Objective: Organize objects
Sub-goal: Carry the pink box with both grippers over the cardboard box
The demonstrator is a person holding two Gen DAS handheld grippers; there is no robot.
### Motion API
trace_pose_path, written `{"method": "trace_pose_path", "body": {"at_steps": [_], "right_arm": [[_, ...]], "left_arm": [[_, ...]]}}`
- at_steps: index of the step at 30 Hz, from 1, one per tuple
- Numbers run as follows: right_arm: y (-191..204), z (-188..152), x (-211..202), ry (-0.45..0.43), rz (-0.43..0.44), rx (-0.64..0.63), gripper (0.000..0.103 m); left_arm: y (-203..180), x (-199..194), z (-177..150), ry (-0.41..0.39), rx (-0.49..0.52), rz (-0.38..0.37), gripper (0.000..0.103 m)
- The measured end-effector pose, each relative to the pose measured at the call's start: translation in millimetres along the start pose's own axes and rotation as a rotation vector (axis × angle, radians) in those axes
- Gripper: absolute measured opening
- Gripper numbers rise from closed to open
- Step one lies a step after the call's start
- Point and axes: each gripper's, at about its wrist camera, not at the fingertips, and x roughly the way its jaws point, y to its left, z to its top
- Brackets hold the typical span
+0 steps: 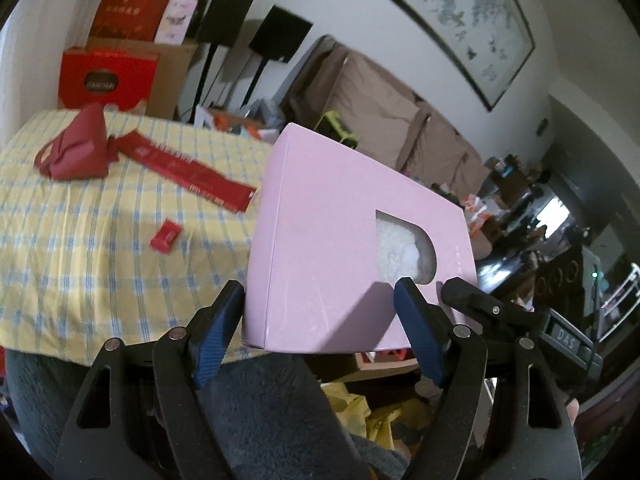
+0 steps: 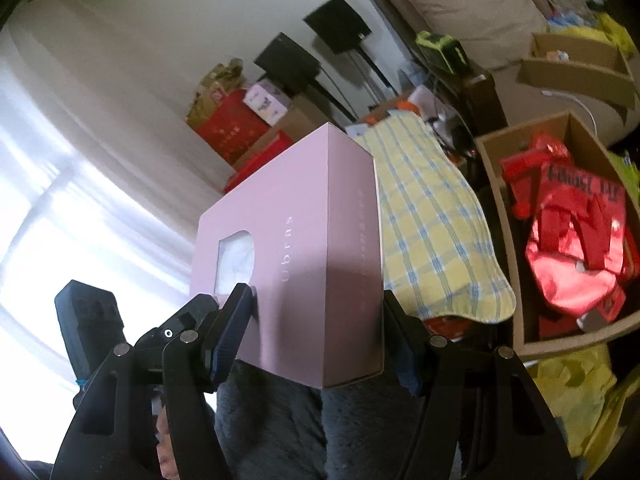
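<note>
A pink cardboard box [image 1: 332,216] with a cut-out window showing white fabric hangs in the air, tilted, held from both ends. My left gripper [image 1: 320,300] is shut on it, one blue pad on the back face and the other on the window face. My right gripper [image 2: 316,304] is shut on the same pink box [image 2: 304,248], near the printed word on its front. The right gripper's black body [image 1: 484,308] shows just right of the box in the left wrist view. On the yellow checked cloth [image 1: 80,260] lie a dark red pouch [image 1: 78,152], a long red strip [image 1: 192,172] and a small red packet [image 1: 166,236].
An open cardboard carton [image 2: 500,208] with red bags [image 2: 572,220] stands right of the cloth-covered table [image 2: 432,220]. Red gift boxes [image 1: 108,76] and black stands [image 1: 276,36] line the far wall beside a brown sofa [image 1: 376,96]. Grey fleece [image 1: 256,420] and yellow bags [image 2: 572,392] lie below.
</note>
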Motion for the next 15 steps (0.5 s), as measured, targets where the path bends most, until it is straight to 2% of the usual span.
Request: {"method": "trace_pose_path", "body": {"at_steps": [7, 15], "right_arm": [[31.5, 13.2, -13.2, -0.055, 0.039, -0.077, 0.066], [39.5, 25.3, -31.2, -0.066, 0.054, -0.115, 0.066]], "left_arm": [[-11.4, -33.7, 13.6, -0.106, 0.026, -0.003, 0.075], [-28.3, -46.7, 18.4, -0.136, 0.046, -0.021, 0.075]]}}
